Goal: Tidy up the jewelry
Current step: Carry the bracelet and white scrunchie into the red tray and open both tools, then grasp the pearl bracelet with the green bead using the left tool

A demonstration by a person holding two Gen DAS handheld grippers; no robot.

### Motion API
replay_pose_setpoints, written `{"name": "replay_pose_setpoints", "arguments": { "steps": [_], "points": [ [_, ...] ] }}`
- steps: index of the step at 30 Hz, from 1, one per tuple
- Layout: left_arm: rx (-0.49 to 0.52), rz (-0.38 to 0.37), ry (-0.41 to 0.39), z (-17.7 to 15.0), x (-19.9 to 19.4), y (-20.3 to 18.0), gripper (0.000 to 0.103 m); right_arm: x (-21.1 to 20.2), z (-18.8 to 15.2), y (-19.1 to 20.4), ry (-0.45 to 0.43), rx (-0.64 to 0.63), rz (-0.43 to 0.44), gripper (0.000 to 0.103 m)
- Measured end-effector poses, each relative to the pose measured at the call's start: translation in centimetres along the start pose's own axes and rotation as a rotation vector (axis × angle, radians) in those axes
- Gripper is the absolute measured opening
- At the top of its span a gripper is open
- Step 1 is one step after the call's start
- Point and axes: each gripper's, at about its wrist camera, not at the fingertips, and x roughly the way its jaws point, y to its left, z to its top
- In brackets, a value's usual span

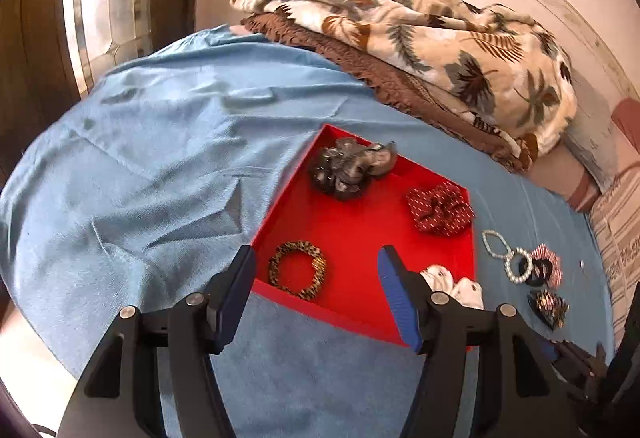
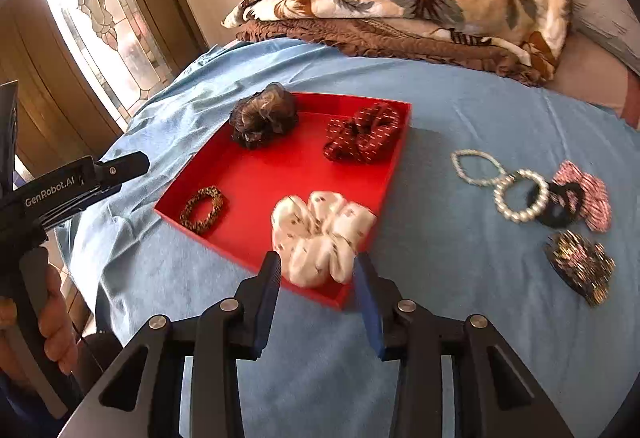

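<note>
1. Risk on the left: the left gripper (image 1: 318,298) hangs with jaws spread and nothing between them, over the near-left corner of the red tray (image 1: 360,234). The leopard-print hair tie (image 1: 297,269) lies flat inside that corner, just under the gripper; a careless dip could catch the tray wall and shove the tray across the blue sheet (image 1: 140,165) (soft bedding gives little resistance).

2. Middle: the right gripper (image 2: 316,274) is also parted and empty, one finger on each side of the white scrunchie (image 2: 320,234), which sits in the tray's near-right corner, not pinched as far as I can tell. Its puffy folds rise close to the fingers, so pulling away low could snag the cloth and drag it over the rim. The grey scrunchie (image 2: 264,115) and the dark red scrunchie (image 2: 364,135) sit at the far side, out of harm.

3. Right: the pearl bracelets (image 2: 500,181), the pink scrunchie (image 2: 584,193) and the sequined piece (image 2: 580,264) are not yet in the tray. They overlap, so one pinch may lift several, or a smooth bead may slip out.
</note>
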Motion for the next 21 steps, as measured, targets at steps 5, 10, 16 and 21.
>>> {"name": "replay_pose_setpoints", "arguments": {
  "steps": [5,10,16,21],
  "points": [
    [0.064,-0.003,-0.013,-1.3,-1.4,-2.4,0.062,-2.4,-2.0,-2.8,-0.013,0.057,-0.031,0.046],
    [0.12,-0.028,-0.004,-2.8,-2.1,-5.1,0.063,-4.6,-4.3,-6.0,-0.022,0.102,-0.076,0.046],
    [0.197,-0.075,0.025,-4.3,-2.0,-9.4,0.063,-7.3,-6.8,-11.0,-0.039,0.16,-0.164,0.047],
    [0.262,-0.124,0.066,-5.0,-0.8,-13.6,0.063,-9.0,-8.0,-16.5,-0.052,0.253,-0.231,0.049]
  ]
}}
